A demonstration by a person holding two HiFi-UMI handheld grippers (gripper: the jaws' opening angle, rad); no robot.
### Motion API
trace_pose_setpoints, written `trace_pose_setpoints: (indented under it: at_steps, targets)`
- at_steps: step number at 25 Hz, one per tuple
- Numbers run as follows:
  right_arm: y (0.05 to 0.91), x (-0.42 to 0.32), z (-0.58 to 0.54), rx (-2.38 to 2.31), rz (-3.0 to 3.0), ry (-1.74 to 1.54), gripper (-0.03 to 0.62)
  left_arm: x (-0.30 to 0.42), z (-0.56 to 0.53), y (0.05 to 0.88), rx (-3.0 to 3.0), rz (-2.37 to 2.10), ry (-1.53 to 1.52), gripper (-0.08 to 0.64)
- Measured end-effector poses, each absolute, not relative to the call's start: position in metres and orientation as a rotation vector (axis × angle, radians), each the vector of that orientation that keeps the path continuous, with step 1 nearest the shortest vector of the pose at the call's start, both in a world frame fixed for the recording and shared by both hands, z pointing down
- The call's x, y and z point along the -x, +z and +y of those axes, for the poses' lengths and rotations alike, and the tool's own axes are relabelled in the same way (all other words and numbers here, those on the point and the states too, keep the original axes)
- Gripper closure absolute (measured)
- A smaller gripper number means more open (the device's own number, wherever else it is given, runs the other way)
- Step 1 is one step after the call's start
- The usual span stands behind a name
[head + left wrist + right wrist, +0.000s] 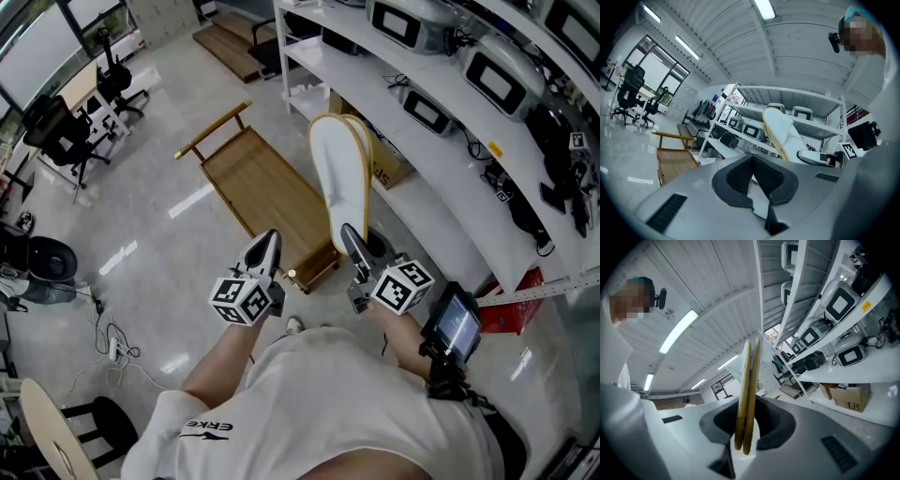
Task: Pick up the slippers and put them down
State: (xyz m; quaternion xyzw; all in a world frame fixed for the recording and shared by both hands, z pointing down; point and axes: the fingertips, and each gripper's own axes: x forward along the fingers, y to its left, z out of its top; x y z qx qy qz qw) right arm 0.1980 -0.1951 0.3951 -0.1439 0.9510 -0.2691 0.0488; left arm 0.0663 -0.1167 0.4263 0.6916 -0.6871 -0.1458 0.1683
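A pair of white slippers with tan-edged soles (339,173) stands upright, pressed sole to sole, above the floor. My right gripper (354,246) is shut on their lower end. In the right gripper view the two tan sole edges (747,394) rise straight up from between the dark pads (774,422). My left gripper (266,246) hangs beside it, a little to the left, with its jaws together and nothing in them. In the left gripper view the dark pads (736,176) meet in a ridge, and the slippers (780,129) show beyond them to the right.
A low wooden rack (267,192) lies on the shiny floor just ahead. White shelves (422,197) with grey devices run along the right, with a cardboard box (389,169) beneath. Black office chairs (66,131) stand far left. A red box (516,305) sits under the shelf at right.
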Motion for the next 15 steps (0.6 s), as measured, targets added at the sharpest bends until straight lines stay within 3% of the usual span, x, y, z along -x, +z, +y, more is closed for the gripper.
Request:
trace_pose_setpoints:
  at_steps: [15]
  targets:
    - [0.3959,-0.1989,-0.194,0.462,2.886,-0.822,0.522,-0.0723,-0.1192,0.4218,-2.013,-1.939,-0.416,0.557]
